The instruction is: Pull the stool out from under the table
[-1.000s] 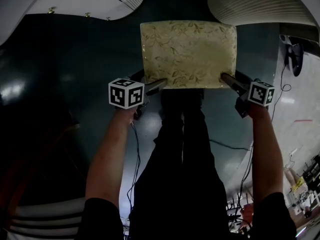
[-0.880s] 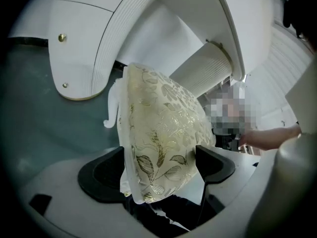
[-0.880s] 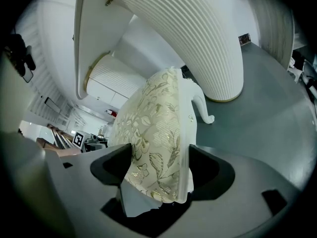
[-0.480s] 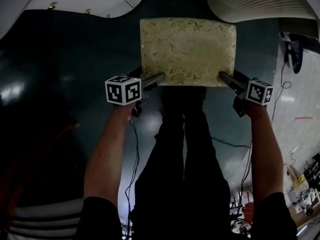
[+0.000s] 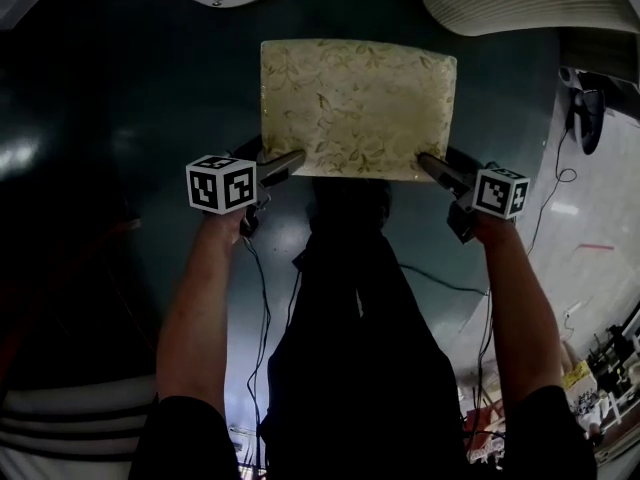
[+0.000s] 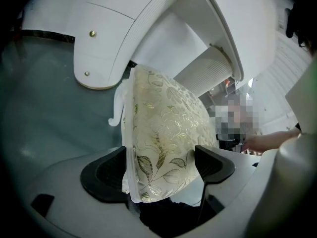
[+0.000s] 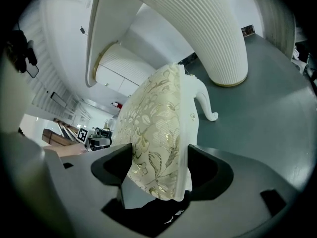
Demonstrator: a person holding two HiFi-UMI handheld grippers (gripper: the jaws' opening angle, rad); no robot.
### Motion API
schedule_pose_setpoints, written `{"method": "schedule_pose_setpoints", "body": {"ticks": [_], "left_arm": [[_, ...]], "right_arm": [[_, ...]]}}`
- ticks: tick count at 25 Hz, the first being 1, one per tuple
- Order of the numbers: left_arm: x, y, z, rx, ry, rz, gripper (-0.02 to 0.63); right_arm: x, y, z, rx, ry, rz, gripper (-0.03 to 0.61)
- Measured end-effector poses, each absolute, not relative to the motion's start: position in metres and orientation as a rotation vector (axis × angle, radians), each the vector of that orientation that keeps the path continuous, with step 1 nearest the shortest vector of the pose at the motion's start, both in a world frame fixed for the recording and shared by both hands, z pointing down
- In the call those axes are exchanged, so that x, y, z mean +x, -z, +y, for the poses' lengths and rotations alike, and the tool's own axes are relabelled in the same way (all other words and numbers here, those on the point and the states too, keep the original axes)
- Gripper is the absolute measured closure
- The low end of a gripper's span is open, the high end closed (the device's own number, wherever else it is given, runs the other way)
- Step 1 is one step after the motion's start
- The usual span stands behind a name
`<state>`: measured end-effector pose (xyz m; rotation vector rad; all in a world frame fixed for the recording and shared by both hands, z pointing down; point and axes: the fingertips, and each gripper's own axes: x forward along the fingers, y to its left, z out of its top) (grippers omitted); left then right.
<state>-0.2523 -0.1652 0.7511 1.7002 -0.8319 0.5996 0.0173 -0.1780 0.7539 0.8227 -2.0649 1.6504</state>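
Head view: white worktop [image 5: 520, 3] edges run along the top, with dark floor [image 5: 120, 118] below. The stool [image 5: 355, 103] stands on that floor, far edge near the worktop, near edge at my legs. Left gripper [image 5: 295, 158] and right gripper [image 5: 425, 160] each take a near corner, fingers [image 6: 214, 163] pinching the padded seat. Recommendation: draw both back evenly and level, or the stool may twist.

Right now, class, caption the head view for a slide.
Left gripper and right gripper clamp near corners of the cream floral-upholstered stool.
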Motion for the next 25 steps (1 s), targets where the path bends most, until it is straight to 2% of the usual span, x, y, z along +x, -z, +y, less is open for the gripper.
{"method": "schedule_pose_setpoints", "body": {"ticks": [12,25], "left_arm": [[-0.259,-0.748,-0.178,1.554,-0.565,-0.958,0.196],[-0.258,-0.740,-0.175,1.527,-0.553,-0.991,0.196]], "right_arm": [[0.020,-0.762,-0.172,0.715,-1.761,-1.957,0.276],[0.020,-0.760,-0.176,0.722,-1.728,-1.913,0.276]]}}
